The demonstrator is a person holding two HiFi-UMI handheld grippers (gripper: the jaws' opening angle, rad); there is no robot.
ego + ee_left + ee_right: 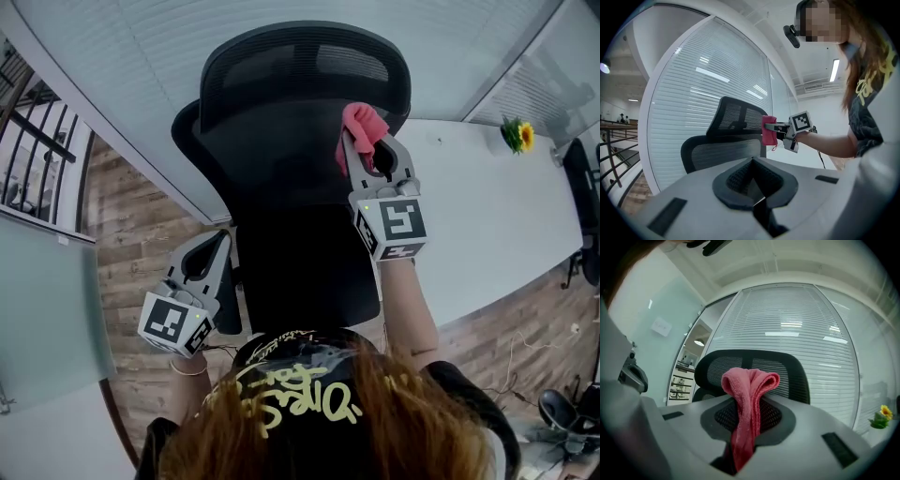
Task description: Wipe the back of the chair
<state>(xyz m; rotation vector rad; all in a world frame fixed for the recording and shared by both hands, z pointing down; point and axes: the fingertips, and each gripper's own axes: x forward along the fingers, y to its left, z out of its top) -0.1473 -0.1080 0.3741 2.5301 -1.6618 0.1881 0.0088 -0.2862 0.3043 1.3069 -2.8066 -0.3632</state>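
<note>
A black mesh office chair (281, 178) stands before me, its headrest (305, 66) on top and its backrest (272, 150) below. My right gripper (367, 142) is shut on a pink cloth (362, 127), held at the right edge of the chair's back just under the headrest. The pink cloth (747, 408) hangs folded between the right jaws with the headrest (754, 373) close behind it. My left gripper (211, 251) hangs low at the chair's left side, shut with nothing in it. From the left gripper view the cloth (768, 131) touches the chair's back (726, 150).
A long white table (487, 216) runs to the right behind the chair, with a small yellow flower (517, 134) on it. A glass wall with blinds (141, 84) stands beyond. Wooden floor (127, 225) and a railing (33, 141) lie at the left.
</note>
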